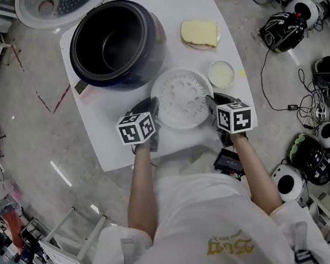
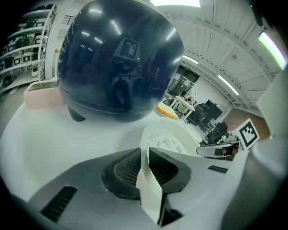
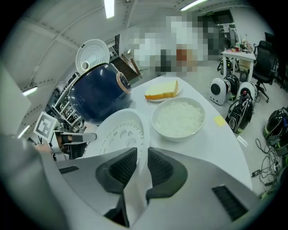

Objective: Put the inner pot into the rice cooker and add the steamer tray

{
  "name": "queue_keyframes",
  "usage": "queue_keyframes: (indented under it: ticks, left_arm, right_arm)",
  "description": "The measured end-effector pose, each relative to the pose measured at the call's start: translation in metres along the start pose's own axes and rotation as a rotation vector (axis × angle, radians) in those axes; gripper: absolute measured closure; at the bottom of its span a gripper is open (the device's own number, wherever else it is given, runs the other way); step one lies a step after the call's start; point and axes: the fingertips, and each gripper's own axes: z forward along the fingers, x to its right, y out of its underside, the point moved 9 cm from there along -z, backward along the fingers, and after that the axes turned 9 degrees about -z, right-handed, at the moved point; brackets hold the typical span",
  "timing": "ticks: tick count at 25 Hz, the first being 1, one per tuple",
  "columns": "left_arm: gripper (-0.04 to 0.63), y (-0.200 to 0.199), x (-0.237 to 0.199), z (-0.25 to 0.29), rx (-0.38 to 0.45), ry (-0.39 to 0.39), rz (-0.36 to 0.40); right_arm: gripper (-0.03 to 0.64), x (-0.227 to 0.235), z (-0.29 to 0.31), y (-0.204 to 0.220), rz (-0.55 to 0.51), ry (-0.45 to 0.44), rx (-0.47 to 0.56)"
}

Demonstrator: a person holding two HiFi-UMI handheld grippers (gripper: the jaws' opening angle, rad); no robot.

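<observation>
The dark blue rice cooker stands open at the back of the white table, with a dark inner pot inside it. In front of it the white perforated steamer tray lies flat on the table. My left gripper is shut on the tray's left rim, which runs between its ribbed pads. My right gripper is shut on the right rim in the same way.
A small bowl of rice sits just right of the tray. A plate with a yellow block is behind it. The cooker's lid lies beyond the table. Helmets and cables cover the floor on the right.
</observation>
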Motion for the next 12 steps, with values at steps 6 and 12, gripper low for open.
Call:
queue_keyframes:
  ticks: [6,12]
  left_arm:
    - [0.525,0.004,0.002,-0.009,0.004,0.008,-0.007]
    - [0.529,0.003,0.001,-0.022,0.033,0.020,-0.027]
  right_arm:
    - [0.545,-0.002,-0.007,0.000,0.024,-0.006,0.023]
    - [0.557,-0.010,-0.014,-0.003,0.037,-0.017,0.055]
